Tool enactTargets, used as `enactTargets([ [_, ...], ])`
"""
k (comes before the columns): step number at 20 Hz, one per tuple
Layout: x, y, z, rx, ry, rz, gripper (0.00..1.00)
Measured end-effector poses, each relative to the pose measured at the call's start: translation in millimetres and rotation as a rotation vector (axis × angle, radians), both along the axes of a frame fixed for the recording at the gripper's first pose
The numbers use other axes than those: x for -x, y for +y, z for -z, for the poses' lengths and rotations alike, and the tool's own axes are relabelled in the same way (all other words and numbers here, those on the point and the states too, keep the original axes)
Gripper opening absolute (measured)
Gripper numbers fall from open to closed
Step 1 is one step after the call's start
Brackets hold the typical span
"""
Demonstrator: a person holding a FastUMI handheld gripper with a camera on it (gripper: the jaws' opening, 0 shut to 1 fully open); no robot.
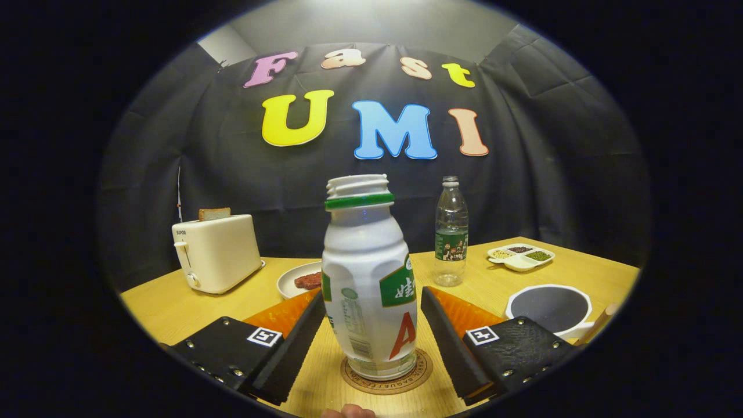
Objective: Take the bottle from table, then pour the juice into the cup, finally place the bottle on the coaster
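Bottle (370,278) stands upright on the round coaster (386,374), between the jaws of the gripper (371,325), which are spread with a gap on either side. Uncapped thin plastic, probably light and easily dented, smooth-sided; its waisted middle looks the surest hold. The cup (550,307) sits beyond the right jaw on the counter (168,307).

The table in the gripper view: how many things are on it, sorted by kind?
Bottles: 2, a white juice bottle on the coaster between the open gripper fingers, and a clear water bottle
Coaster: 1
Toaster: 1
Dishes: 3, a plate, a divided tray, a white cup
Total: 7
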State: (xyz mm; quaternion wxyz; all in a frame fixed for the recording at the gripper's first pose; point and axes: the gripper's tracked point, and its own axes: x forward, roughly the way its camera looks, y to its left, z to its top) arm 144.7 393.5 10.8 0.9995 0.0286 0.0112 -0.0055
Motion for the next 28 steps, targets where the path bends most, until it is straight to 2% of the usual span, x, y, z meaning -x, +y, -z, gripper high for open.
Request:
enactTargets([
  [7,31.8,-3.9,-29.4,-0.043,-0.077,-0.022,0.99],
  [9,45.9,-8.3,-43.9,-0.033,-0.093,-0.019,0.99],
  [14,77.3,-8.3,-107.5,0.022,-0.148,-0.073,0.99],
  [17,92.2,-20.9,-132.8,0.093,-0.154,-0.045,0.99],
  [21,105.0,-28.6,-150.7,0.058,-0.17,-0.052,0.99],
  [23,110.9,-32.7,-155.5,0.055,-0.157,-0.085,0.99],
  [26,118.3,-60.1,-154.2,0.154,-0.186,-0.123,0.98],
  [28,117.2,-105.1,-141.5,0.275,-0.203,-0.072,0.98],
])
